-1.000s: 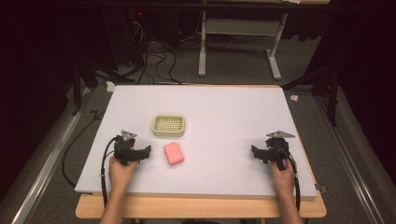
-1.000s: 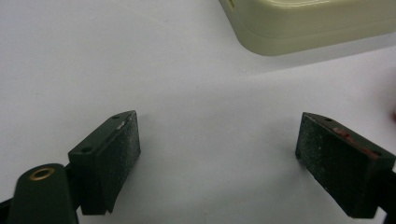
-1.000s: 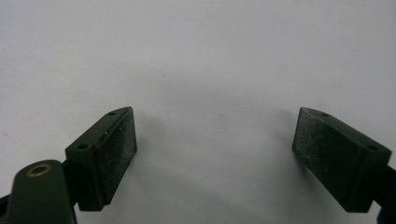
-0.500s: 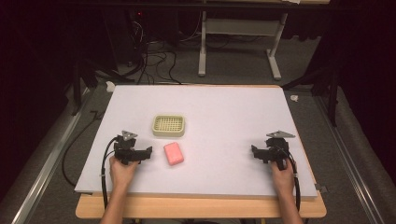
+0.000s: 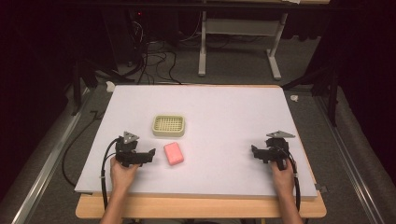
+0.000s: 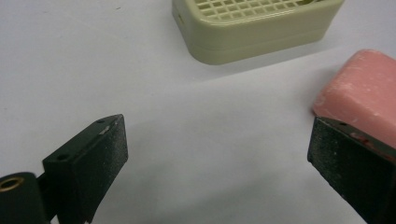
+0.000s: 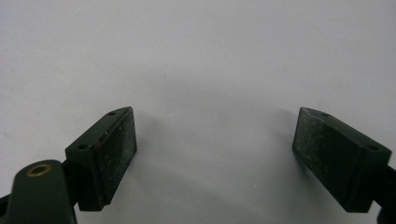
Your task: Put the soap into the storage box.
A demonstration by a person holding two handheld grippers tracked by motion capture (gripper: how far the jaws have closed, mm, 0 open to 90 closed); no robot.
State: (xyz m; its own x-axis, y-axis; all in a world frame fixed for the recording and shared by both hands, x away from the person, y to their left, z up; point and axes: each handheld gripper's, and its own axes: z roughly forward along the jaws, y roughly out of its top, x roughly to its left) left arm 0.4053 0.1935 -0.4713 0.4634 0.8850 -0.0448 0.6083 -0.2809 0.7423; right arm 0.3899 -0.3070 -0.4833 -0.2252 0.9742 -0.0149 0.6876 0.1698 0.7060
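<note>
Left gripper (image 5: 150, 153) fingers spread, released, aimed at pink rectangular soap bar (image 5: 173, 153) beside cream slotted plastic soap dish (image 5: 168, 126); right gripper (image 5: 254, 151) released too, parked apart on white desk (image 5: 224, 112).

Matt pink soap bar (image 5: 173, 153), smooth plastic grid tray (image 5: 168, 126), matt white tabletop (image 5: 224, 112)

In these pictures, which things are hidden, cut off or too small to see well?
- Pink soap bar: in the left gripper view, the picture's right edge and one black jaw hide part of it.
- Beige grid dish: cut off by the top edge there, so its far side is unseen.
- Dish in the high view: too small to tell whether anything lies in it.
- Right gripper in the high view: jaws too small to judge there.
</note>
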